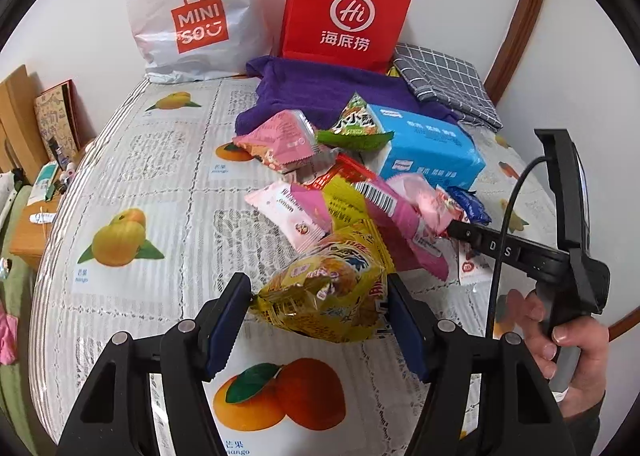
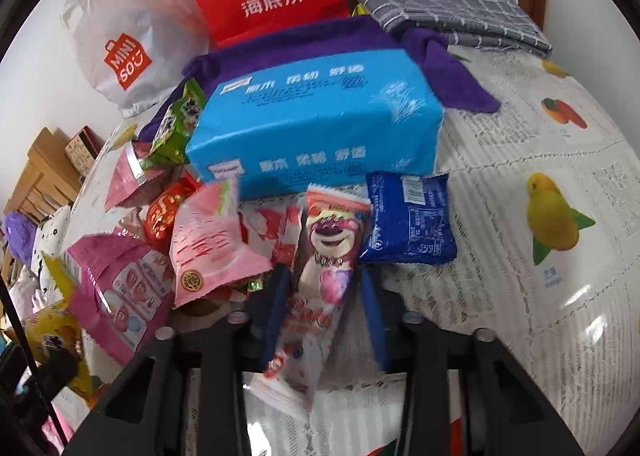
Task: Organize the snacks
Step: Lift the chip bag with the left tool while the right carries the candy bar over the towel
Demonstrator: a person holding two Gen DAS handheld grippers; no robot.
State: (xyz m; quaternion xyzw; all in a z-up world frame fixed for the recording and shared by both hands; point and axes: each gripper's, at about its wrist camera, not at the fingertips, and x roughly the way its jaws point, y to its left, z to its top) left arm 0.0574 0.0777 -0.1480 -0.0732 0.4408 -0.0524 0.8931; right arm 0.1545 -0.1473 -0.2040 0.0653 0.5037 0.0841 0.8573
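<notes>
Jaws of the left gripper (image 1: 318, 310) clamp a yellow snack bag (image 1: 328, 292) above the surface; right gripper (image 2: 324, 320) pinches the bear-print packet (image 2: 320, 276) beside the pile. Sorting underway; next, each packet needs carrying to its group.

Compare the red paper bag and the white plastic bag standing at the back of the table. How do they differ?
The red paper bag is stiff and flat-sided, while the white plastic bag is soft, bulging and creased. The red paper bag has thin string handles; the white plastic bag has a cut-out hand slot. The red paper bag bears a white circular logo, the white plastic bag an orange square one. Both stand upright against the wall.
</notes>
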